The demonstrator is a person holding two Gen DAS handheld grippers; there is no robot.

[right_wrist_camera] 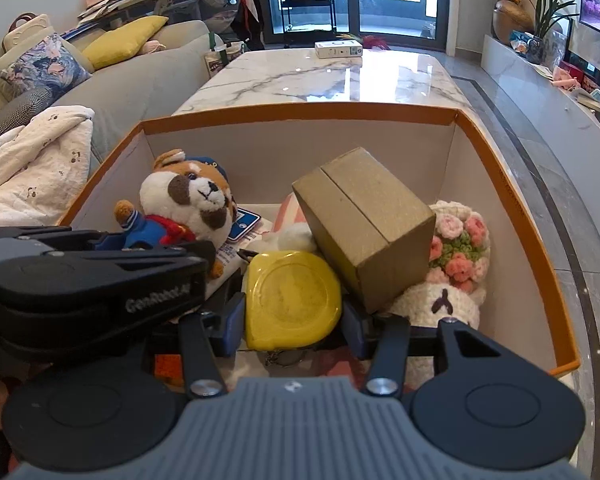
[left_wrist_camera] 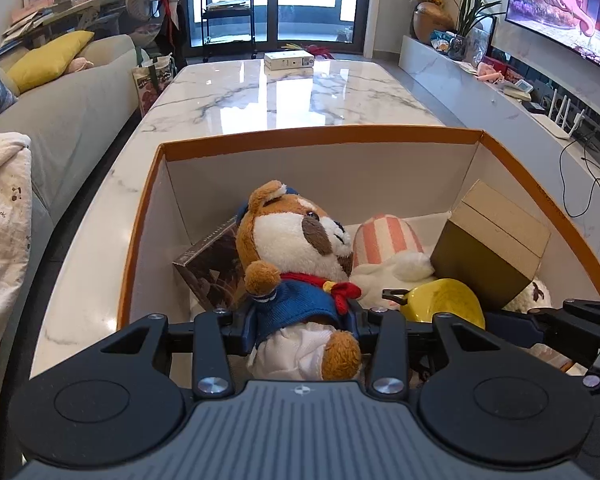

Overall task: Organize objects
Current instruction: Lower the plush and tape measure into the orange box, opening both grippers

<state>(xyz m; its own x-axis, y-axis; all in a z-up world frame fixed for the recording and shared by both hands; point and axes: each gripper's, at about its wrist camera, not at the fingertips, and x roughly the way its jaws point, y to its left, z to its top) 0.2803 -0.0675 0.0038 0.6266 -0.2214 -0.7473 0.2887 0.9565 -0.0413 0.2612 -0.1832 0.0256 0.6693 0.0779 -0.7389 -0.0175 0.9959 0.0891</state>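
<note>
Orange-rimmed box (right_wrist_camera: 512, 208) at the marble table's (right_wrist_camera: 300, 76) near end holds everything — left gripper (left_wrist_camera: 305, 322) pinches the plush bear (left_wrist_camera: 300, 252) near the left wall, right gripper (right_wrist_camera: 293, 320) pinches the yellow tape measure (right_wrist_camera: 292, 298) beside a tilted cardboard box (right_wrist_camera: 364, 224).

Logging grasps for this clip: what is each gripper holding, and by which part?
Left gripper: plush dog, by its waist. Right gripper: yellow tape measure, by its sides.

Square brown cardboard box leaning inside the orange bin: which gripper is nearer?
Right. The right gripper, clamping the yellow tape measure, sits beside the brown box; the left gripper grips the plush dog farther away.
</note>
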